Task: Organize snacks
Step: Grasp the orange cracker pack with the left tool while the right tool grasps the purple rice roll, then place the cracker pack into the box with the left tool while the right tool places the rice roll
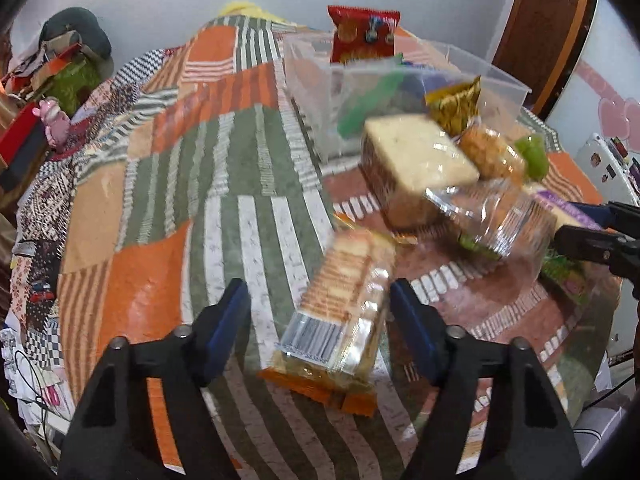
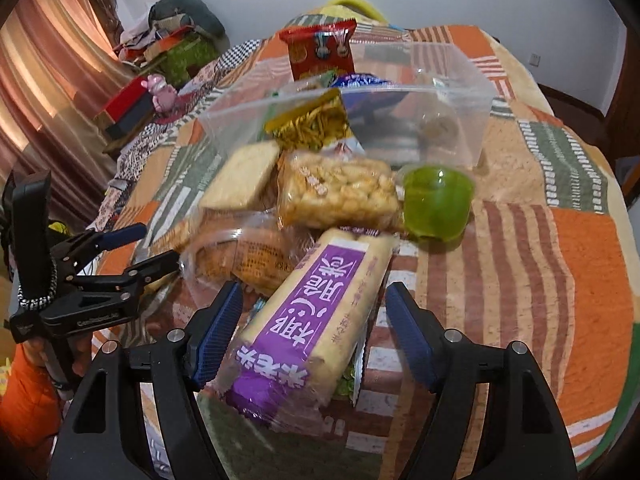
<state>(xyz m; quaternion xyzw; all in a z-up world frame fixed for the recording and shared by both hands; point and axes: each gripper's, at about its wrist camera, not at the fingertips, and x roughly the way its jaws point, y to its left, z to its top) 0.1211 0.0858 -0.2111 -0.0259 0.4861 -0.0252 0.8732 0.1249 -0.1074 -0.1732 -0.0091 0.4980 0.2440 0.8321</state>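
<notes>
My left gripper [image 1: 320, 308] is open, its jaws on either side of a clear cracker pack with orange ends [image 1: 340, 312] lying on the table. My right gripper [image 2: 314, 320] is open around a long purple-labelled snack pack [image 2: 316, 320] that rests on the snack pile. The pile holds a pale cake slice [image 2: 242, 176], a puffed-snack bag [image 2: 336, 192], a green jelly cup [image 2: 436, 200] and a clear wrapped pastry [image 2: 240, 256]. Behind stands a clear plastic bin [image 2: 472, 92] with a red packet [image 2: 320, 50] and a yellow packet [image 2: 308, 120] inside. The left gripper also shows in the right wrist view [image 2: 158, 246].
A patchwork cloth [image 1: 168, 184] covers the round table. At the far left edge are a red box [image 2: 128, 100], a pink toy [image 2: 160, 90] and piled clutter [image 2: 176, 40]. A wall lies behind; a curtain [image 2: 48, 92] hangs at the left.
</notes>
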